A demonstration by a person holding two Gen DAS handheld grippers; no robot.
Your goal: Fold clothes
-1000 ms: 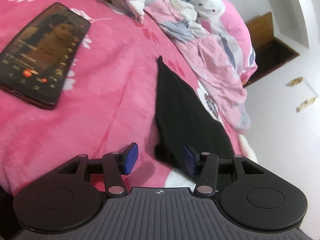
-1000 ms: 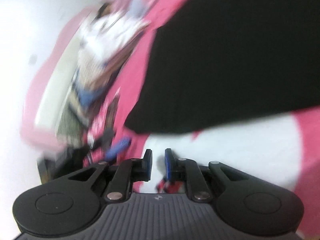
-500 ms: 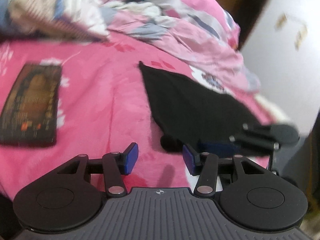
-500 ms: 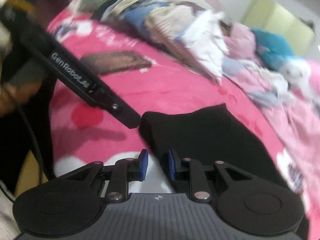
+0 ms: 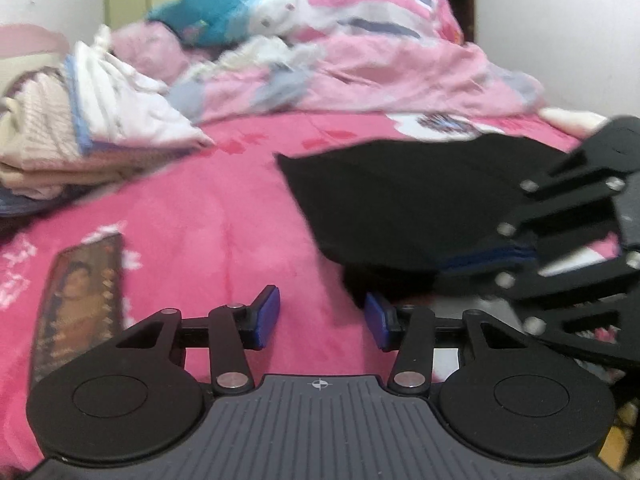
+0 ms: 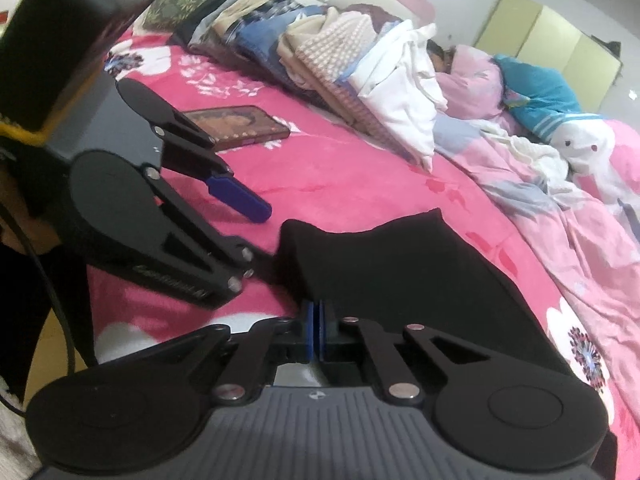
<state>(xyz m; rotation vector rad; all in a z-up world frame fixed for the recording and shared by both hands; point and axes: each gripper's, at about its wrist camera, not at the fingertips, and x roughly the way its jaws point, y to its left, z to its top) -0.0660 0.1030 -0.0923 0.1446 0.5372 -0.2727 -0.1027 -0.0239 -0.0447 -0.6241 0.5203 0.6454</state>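
Two grippers: both are over the bed, and one black garment is the thing being folded.

Phone: dark rectangular smartphone [image 5: 82, 304] with its screen lit, lying flat on the fuzzy pink flowered bed cover [image 5: 192, 220], far left in the left wrist view.

Folded pile: leaning row of folded clothes in cream, white and blue [image 6: 320, 60] along the back of the bed, behind the phone.

Left gripper: left gripper [image 5: 322, 318] sits partway open with its blue pads closing in a bit. Only pink cover shows between them, and the right pad [image 5: 376, 320] is right at the garment's near corner, not pinching it.

Garment: flat black fabric garment [image 5: 400, 196] spread on the cover, right of centre, with its near edge bunched and slightly raised.

Right gripper: right gripper [image 6: 319, 332] is squeezed all the way closed on the garment's near edge. In the right wrist view the blue pads meet just where the black cloth starts.

Duvet: crumpled pink, white and grey patterned duvet [image 5: 380, 68] heaped behind the garment, with a teal fabric item [image 6: 548, 100] on it.
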